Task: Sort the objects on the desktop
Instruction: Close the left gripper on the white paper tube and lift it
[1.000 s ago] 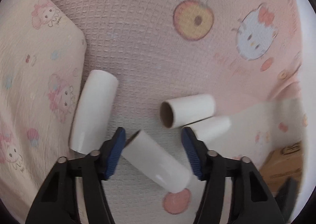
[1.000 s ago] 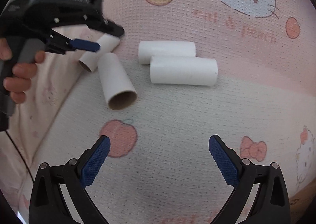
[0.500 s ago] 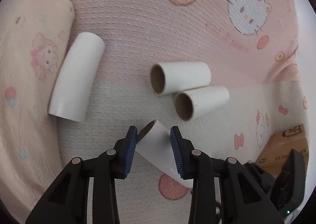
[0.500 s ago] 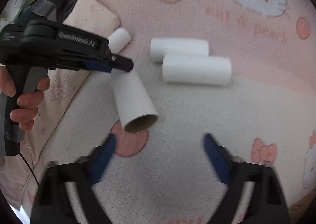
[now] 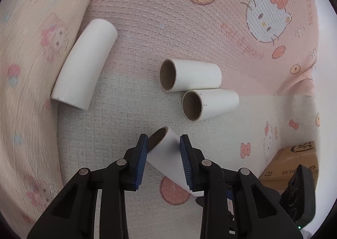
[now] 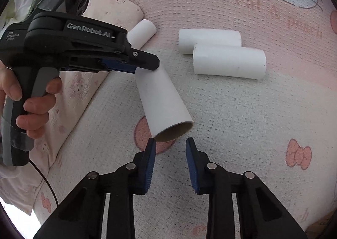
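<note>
Left claw (image 5: 163, 148): clenched on the near tube (image 5: 168, 150) at its far end, jaws having just been closing, pads against its sides.
Right claw (image 6: 170, 152): released; jaws have just been closing but hold nothing, and the near tube's open mouth lies just beyond the tips.
Near tube: lying on the blanket (image 6: 231, 123), over a peach print, nearer the claws than the tube pair (image 6: 221, 53).
Other tubes: the pair lies side by side, touching; a fourth tube (image 5: 84, 66) lies beyond the near tube, beside the pillow (image 5: 31, 39).
Risk: thin cardboard may crush under the pads; a grip so near one end may let the tube swing or slip when lifted.
Risk: the two claws crowd one tube and could knock it.
Writing: "GenRobot.AI" and "Data Acquisition System" on the left claw; "peach" on the blanket; the box (image 5: 288, 165) lettering is only partly legible.
</note>
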Action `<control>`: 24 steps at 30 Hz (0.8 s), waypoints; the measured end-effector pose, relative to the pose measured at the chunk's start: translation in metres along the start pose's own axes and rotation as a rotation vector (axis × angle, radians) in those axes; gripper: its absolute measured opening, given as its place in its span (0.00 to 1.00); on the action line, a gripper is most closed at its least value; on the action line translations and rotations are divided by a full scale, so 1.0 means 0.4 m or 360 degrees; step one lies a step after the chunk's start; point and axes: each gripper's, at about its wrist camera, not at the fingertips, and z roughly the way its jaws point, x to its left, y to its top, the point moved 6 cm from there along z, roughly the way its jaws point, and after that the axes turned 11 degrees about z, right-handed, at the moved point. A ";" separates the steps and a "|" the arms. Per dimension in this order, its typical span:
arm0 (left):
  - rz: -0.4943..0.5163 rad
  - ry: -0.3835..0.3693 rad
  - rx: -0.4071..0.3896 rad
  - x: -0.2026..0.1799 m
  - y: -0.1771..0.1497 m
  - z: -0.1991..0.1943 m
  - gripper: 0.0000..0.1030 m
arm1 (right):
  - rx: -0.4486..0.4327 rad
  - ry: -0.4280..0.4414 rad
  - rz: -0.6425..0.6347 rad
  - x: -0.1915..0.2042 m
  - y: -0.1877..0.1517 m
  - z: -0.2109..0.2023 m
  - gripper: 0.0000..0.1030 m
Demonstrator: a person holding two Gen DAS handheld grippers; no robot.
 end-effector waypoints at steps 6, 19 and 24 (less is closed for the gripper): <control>0.0066 -0.0093 0.0090 -0.049 -0.041 -0.002 0.29 | 0.0037 0.0058 0.0028 -0.004 -0.022 -0.044 0.25; 0.0548 0.0092 0.0091 -0.223 -0.183 0.003 0.29 | 0.0013 -0.0083 0.0129 -0.099 -0.106 -0.123 0.24; 0.0586 0.0087 0.0066 -0.277 -0.222 -0.002 0.29 | 0.0019 -0.0136 0.0173 -0.122 -0.142 -0.155 0.25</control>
